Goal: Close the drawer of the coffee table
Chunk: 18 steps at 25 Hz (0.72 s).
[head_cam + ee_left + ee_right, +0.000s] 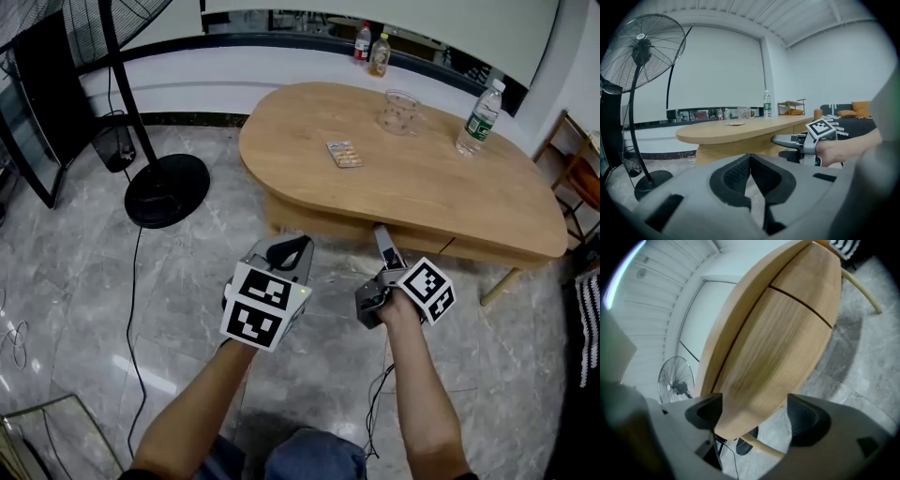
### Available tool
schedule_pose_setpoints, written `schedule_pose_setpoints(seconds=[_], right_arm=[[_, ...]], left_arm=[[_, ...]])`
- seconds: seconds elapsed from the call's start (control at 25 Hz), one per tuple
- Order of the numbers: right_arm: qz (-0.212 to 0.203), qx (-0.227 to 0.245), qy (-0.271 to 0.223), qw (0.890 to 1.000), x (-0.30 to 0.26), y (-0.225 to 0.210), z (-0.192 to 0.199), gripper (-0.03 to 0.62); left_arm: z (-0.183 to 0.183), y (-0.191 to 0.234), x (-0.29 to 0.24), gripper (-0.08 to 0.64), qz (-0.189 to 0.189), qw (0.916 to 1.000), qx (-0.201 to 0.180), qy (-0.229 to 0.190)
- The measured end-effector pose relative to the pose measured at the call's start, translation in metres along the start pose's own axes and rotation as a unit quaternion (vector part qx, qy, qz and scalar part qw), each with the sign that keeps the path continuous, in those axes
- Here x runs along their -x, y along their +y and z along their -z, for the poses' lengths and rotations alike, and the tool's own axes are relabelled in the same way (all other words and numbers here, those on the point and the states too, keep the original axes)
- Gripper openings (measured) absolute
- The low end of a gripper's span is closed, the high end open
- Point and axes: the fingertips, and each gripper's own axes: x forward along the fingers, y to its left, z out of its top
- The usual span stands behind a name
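Observation:
The oval wooden coffee table (441, 187) stands ahead of me, its drawer front (422, 242) running under the top; in the right gripper view the drawer front (778, 348) fills the middle, with a thin seam across it. It looks about flush with the table body. My right gripper (382, 234) is level, its tips right at that front; whether they touch I cannot tell. In its own view the right gripper (754, 416) is open, with the panel's end showing between the jaws. My left gripper (289, 246) hangs over the floor left of it, and its pads (740, 171) meet at the tips.
On the tabletop lie a blister pack (344, 154), a glass mug (400, 112) and a water bottle (481, 117). A standing fan's round base (167, 189) and its cable sit on the marble floor to the left. A wooden chair (574, 173) stands at the right.

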Motion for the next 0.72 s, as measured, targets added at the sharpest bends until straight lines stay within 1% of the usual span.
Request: schedule_pose_setpoints(seconds=[0.16, 0.28, 0.32, 0.4, 0.56, 0.72], right_arm=[[-0.007, 0.032, 0.015, 0.999, 0.017, 0.020, -0.002, 0.408], [-0.001, 0.056, 0.034, 0.998, 0.034, 0.039, -0.008, 0.374], [0.002, 0.064, 0.039, 0.997, 0.040, 0.046, -0.012, 0.354], [0.006, 0.080, 0.050, 0.996, 0.050, 0.065, -0.023, 0.344], [0.013, 0.115, 0.090, 0.989, 0.072, 0.115, -0.050, 0.322], [0.026, 0.172, 0.128, 0.976, 0.092, 0.184, -0.091, 0.316]], left_arm=[[-0.017, -0.004, 0.005, 0.002, 0.003, 1.0000, -0.005, -0.007], [-0.032, -0.010, 0.014, 0.002, 0.011, 0.9999, 0.000, 0.001], [-0.039, -0.011, 0.017, 0.002, 0.014, 0.9999, 0.000, 0.004], [-0.058, -0.012, 0.024, 0.002, 0.017, 0.9998, 0.000, 0.007], [-0.112, -0.010, 0.051, 0.002, 0.016, 0.9997, 0.005, 0.017], [-0.183, -0.009, 0.085, 0.002, 0.019, 0.9993, 0.011, 0.032]])
